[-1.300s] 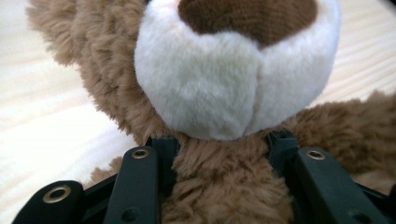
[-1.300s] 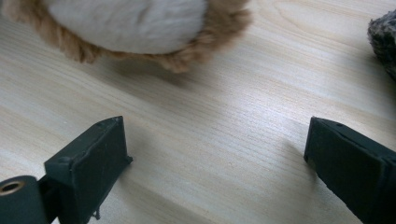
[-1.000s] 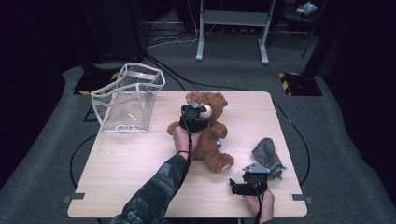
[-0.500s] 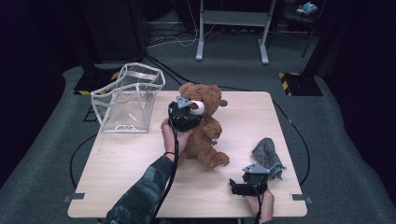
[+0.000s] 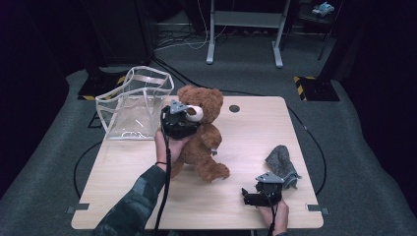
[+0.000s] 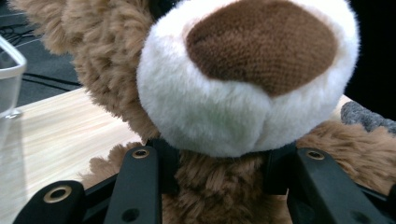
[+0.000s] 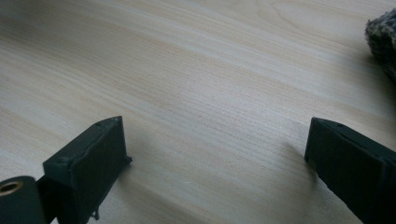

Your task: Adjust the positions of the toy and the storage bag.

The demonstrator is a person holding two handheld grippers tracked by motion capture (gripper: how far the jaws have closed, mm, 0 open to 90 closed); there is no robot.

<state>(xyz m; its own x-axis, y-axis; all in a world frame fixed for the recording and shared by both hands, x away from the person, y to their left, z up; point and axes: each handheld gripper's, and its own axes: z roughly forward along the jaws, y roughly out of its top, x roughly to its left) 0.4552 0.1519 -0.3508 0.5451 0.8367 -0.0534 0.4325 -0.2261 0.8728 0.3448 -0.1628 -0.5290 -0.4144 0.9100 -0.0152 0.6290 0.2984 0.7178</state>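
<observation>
High view: The left gripper [image 5: 183,119] is clamped on the teddy bear [image 5: 201,135] at the neck, just below the white muzzle. The bear is held upright near the middle of the table [image 5: 246,128]; its head is above the gripper and its legs reach down toward the table top. Whether the feet touch the wood cannot be told. A clear plastic bag [image 5: 134,103] stands open on the table's far left corner, just beside the bear and the left gripper. The right gripper [image 5: 252,197] lies low at the near right edge of the table, well apart from the bear. A grey cloth [image 5: 282,162] lies on the table just beyond the right gripper.

Left gripper view: The two black jaws of the left gripper [image 6: 217,161] stand partly closed, one on each side of the teddy bear's [image 6: 243,74] neck, pressed into the brown fur under the muzzle. The edge of the clear plastic bag [image 6: 8,74] shows at the left, and the table [image 6: 60,126] lies behind the bear.

Right gripper view: The right gripper [image 7: 217,144] has its jaws wide apart with nothing between them, above bare table [image 7: 210,70]. A corner of the grey cloth [image 7: 383,37] shows at the upper right, clear of the jaws.
</observation>
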